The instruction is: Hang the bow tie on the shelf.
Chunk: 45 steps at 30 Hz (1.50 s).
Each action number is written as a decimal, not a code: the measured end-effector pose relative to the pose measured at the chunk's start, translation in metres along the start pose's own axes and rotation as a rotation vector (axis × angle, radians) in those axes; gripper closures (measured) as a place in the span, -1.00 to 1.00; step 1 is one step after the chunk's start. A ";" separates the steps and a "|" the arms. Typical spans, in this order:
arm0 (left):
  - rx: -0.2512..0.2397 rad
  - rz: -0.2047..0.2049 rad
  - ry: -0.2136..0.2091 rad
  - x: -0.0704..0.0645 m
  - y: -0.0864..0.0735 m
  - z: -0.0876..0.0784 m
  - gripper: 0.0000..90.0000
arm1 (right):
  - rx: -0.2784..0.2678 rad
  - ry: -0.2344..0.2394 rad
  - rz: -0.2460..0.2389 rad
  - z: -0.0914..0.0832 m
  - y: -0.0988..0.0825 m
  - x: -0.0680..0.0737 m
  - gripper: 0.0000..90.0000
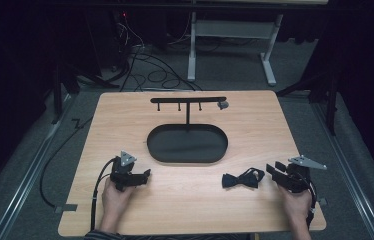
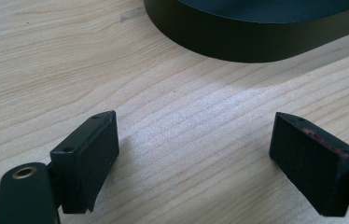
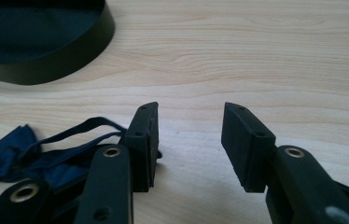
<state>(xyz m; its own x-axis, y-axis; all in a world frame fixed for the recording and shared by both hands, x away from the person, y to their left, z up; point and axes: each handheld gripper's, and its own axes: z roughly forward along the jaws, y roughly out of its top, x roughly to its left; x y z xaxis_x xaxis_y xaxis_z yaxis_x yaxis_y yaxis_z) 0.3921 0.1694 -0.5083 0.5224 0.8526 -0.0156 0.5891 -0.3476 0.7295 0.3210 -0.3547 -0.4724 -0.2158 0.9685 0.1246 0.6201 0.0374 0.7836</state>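
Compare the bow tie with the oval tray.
The bow tie is small, soft and crumpled, its strap looping loose; the oval tray is far larger, rigid and smooth-walled. The bow tie lies near the right gripper; the oval tray sits mid-table under a hanging stand. Both are dark.

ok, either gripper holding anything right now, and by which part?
Nothing held. Left gripper open over bare table; right gripper jaws apart, empty, with the bow tie lying beside them.
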 end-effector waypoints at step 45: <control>0.000 0.000 0.000 0.000 0.000 0.000 -0.64 | 0.064 0.093 -0.030 0.014 -0.011 0.018 0.87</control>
<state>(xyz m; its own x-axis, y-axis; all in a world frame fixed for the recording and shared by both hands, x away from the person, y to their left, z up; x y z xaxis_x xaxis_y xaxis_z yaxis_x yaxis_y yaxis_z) 0.3921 0.1694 -0.5083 0.5226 0.8525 -0.0153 0.5890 -0.3480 0.7294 0.3206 -0.3341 -0.4872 -0.3020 0.9397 0.1602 0.6587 0.0843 0.7477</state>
